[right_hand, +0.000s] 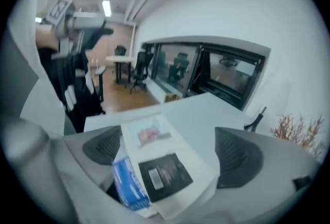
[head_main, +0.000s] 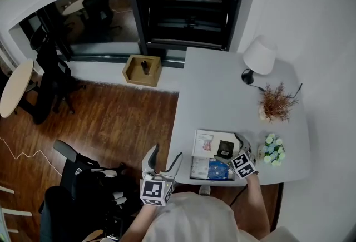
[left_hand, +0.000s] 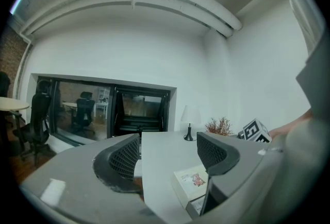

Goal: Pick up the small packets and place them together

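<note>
Black packet [right_hand: 165, 176]: small and flat, lying on top of the white packet [right_hand: 149, 135], on that packet's nearer half. The white packet is larger, with a pink picture on its far half. Blue packet [right_hand: 126, 187]: just beside the black one, at the white packet's edge and touching it; whether it tucks under cannot be told. In the head view all three sit together close to the table's [head_main: 222, 96] near edge, about midway along it.

Right gripper [right_hand: 171, 151]: claw spread wide, tilted down over the stack. The black packet and white packet lie in the gap below. Neither pad touches them, so nothing is gripped. Its marker cube is at the table's near edge.

Left gripper [left_hand: 170, 153]: claw open, nothing between the pads. It points roughly level, and the table's left edge runs through the gap, close to the near left corner. It is well apart from the packets.

Rest of the table: bunch of pale flowers [head_main: 272, 149] near the right edge, just beside the right gripper. Dried plant [head_main: 276, 103] farther back along that edge. White lamp [head_main: 260, 56] at the far right corner. Wooden box [head_main: 142, 70] on the wood floor beyond the table's left edge.
</note>
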A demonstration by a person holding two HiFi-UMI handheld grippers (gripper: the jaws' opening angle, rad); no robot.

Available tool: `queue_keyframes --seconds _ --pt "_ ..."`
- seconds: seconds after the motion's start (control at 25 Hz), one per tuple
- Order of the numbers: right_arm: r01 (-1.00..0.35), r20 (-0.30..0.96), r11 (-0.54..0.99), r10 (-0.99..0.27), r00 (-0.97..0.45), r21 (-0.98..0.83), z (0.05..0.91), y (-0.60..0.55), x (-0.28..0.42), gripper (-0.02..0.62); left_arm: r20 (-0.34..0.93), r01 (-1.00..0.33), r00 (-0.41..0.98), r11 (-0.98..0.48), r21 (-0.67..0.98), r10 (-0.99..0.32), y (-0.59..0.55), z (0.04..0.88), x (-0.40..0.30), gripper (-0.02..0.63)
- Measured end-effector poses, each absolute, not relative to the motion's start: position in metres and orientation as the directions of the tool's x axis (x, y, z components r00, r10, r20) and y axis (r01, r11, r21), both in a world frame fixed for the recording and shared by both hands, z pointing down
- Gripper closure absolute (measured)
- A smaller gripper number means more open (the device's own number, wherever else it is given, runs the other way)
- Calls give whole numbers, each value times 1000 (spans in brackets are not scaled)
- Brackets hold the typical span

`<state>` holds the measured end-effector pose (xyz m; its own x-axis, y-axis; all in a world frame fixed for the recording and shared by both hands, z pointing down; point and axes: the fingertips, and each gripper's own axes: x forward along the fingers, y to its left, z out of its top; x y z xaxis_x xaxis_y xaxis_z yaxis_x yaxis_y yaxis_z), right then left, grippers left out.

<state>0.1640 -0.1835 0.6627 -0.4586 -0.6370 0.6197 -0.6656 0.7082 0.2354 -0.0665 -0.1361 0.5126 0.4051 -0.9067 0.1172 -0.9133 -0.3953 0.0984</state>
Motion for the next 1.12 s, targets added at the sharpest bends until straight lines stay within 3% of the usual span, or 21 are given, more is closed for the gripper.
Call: queue_keyframes --seconds 0.12,0.28,0.32,0.36,0.4,0.48,0.72,1.12 --pt "-732 386 668 -716 -581 138 591 -178 140 18 110 -905 423 -413 103 -900 -137 511 -61 267" --pt "-789 183 585 -810 -557 189 514 -165 127 47 91 -894 446 -437 100 -891 -142 506 -54 267" --pt "-809 138 554 -833 -537 198 499 -160 127 67 87 -891 452 -444 98 -888 -143 505 -52 267" --pt "-828 89 525 -851 -518 196 485 -155 128 171 84 -887 459 -451 96 -884 -144 503 -50 267" --pt "-844 41 505 -861 -507 183 473 -150 129 229 81 -883 467 -459 93 -881 -145 502 -47 267" --pt "-859 -26 490 -866 -499 150 462 -143 132 227 73 -876 481 -475 88 -874 -147 499 -42 267" --pt "-883 37 463 -886 -462 79 488 -142 141 245 63 -849 527 -522 80 -847 -149 496 -27 267" --pt "-900 28 427 -904 -426 87 490 -144 141 245 53 -832 554 -553 42 -831 -151 487 -20 267"
